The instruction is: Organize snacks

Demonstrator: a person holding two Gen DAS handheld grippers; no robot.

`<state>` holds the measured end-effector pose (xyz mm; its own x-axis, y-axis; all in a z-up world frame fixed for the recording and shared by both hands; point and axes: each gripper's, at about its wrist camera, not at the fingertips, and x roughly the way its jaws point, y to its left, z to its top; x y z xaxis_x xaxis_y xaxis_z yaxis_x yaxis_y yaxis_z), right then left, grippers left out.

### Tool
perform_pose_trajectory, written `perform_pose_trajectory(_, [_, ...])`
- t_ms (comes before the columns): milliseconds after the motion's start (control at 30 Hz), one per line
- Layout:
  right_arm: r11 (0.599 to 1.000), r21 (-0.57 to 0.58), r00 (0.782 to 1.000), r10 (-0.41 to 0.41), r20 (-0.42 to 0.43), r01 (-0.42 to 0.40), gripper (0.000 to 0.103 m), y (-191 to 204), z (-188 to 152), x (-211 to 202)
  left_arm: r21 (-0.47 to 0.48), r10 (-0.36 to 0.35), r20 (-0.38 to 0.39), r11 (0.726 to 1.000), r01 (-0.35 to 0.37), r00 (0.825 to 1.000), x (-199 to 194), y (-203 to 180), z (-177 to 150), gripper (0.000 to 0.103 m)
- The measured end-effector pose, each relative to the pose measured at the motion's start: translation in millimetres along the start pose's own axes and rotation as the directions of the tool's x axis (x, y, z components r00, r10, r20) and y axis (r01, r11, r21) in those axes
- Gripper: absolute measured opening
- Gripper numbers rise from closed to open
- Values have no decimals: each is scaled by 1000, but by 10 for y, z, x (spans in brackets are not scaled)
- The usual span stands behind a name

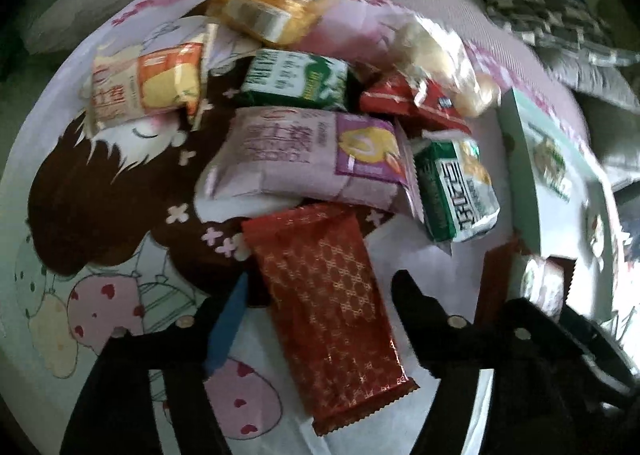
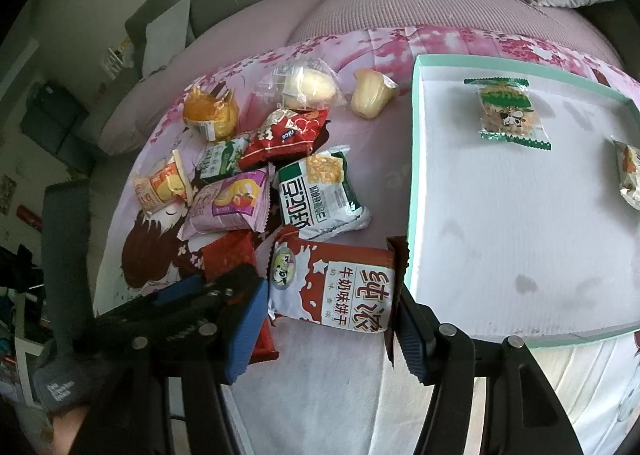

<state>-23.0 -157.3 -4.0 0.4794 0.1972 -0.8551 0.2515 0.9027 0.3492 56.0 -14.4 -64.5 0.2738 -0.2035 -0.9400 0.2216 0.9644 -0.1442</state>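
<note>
Snacks heaped beside tray [image 2: 414, 159]; right claw [image 2: 328, 319] clamps milk biscuit pack [image 2: 332, 287]; left claw [image 1: 320, 319] spread over red wafer [image 1: 328, 295].

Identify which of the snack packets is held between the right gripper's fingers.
The brown-and-white milk biscuit packet with large Chinese lettering. It sits between the right gripper fingers beside the tray, while the other packets lie loose on the cloth.

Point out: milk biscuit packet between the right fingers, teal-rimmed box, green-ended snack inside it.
milk biscuit packet [image 2: 334, 291]: right wrist view, middle of its printed face.
teal-rimmed box [image 2: 412, 183]: right wrist view, left rim.
green-ended snack [image 2: 507, 111]: right wrist view, wrapper centre.
</note>
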Motion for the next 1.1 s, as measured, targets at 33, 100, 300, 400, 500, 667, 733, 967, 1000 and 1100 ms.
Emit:
perform_pose_trajectory(33, [1000,3,1000,-1,0,1,64,2,0,4,12,14,-1,1000,-14,1000,7,-21,1,76])
perform_pose_trajectory(100, [1000,8,1000,5,1,-5,63,-26,5,-22,39,40,0,998,-40,999,30,-63,4,76])
perform_pose_trajectory(300, [1000,18,1000,9,2,-9,63,-55,6,-39,118,112,12,987,-113,994,118,-330,15,77])
perform_pose_trajectory(400, [1000,21,1000,14,1,-14,63,-62,6,-33,114,118,16,986,-119,993,118,-278,2,77])
perform_pose_trajectory(500, [1000,23,1000,15,0,-15,63,-64,5,-31,84,140,15,986,-141,990,94,-172,-3,76])
perform_pose_trajectory(667, [1000,23,1000,11,-5,-11,63,-51,2,-13,47,142,19,989,-143,990,75,-104,17,60])
perform_pose_trajectory(733, [1000,21,1000,8,-7,-8,63,-43,0,-4,54,130,23,990,-131,991,68,-148,28,51])
perform_pose_trajectory(967, [1000,16,1000,1,-9,-1,63,-27,6,9,31,94,40,995,-96,995,-53,-165,92,47])
perform_pose_trajectory(1000, [1000,14,1000,0,-9,0,63,-24,7,15,27,89,44,996,-90,995,-83,-133,92,47])
perform_pose_trajectory(1100, [1000,14,1000,0,-8,0,63,-20,8,13,11,75,65,997,-76,995,-201,-33,34,47])
